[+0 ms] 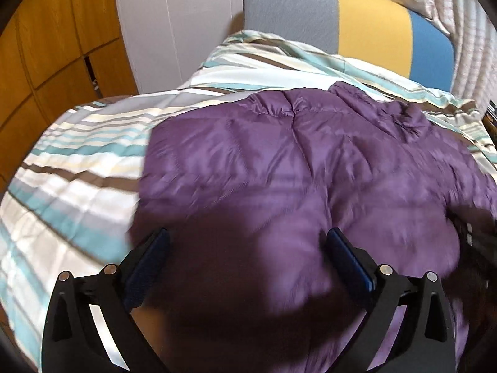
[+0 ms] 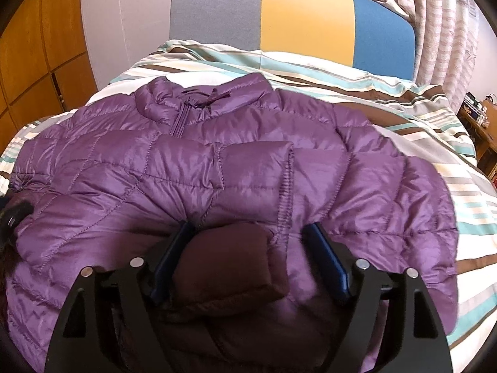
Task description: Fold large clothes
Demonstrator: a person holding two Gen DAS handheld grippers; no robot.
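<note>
a quilted purple puffer jacket (image 2: 236,168) is lying spread across a bed covered with a striped teal, brown and cream duvet (image 2: 388,93), its zipped collar pointing toward the grey, yellow and blue padded headboard (image 2: 304,18). the right tongs (image 2: 248,233) are hovering over the jacket's near part, jaws standing apart around a puffy dark purple cuff without the pads pressing it. the left tongs (image 1: 248,239) are standing wide open above the jacket's near edge, gripping nothing. a wooden wardrobe (image 1: 56,46) is standing left of the headboard.
</note>
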